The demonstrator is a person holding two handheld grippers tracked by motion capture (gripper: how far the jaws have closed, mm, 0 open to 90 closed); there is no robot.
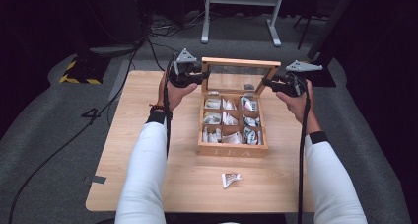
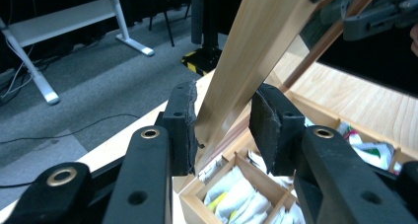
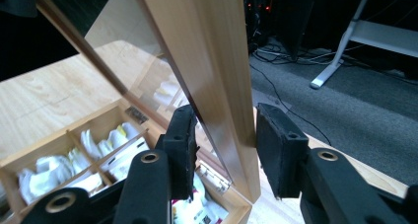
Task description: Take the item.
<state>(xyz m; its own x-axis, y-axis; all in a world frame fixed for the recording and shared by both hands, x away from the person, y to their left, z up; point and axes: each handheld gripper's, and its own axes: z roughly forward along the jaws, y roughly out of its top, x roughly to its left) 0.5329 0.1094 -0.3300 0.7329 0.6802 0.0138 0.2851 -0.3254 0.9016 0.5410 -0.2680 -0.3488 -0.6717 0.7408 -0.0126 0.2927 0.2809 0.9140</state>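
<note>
While the wooden tea box (image 1: 232,147) sat near the middle of the worktop (image 1: 148,184), I had its glass-paned lid (image 1: 240,63) raised nearly upright on the hinges at the back edge, one hand-held gripper on each side rail. The left hand-held gripper (image 2: 221,130) had its jaws around the left rail, and from the left gripper view I took it as clenched on the wood, one pad against the face and the other tight beside it. The right hand-held gripper (image 3: 224,145) straddled the right rail; its left pad touched the glass side, but I could see a sliver of gap at the other pad, so I judged that grip loose — not pressing. The lid struck me as light but stiff, a thin frame with a pane that would not forgive a twist, so I thought the rails low on the sides were the right place to hold it, never the glass. The varnished wood looked smooth and likely to slip under foam pads. Below, the compartments held tea sachets (image 1: 229,120), soft and crinkly, and one loose sachet (image 1: 230,178) lay on the worktop in front of the box, well apart from both grippers.
</note>
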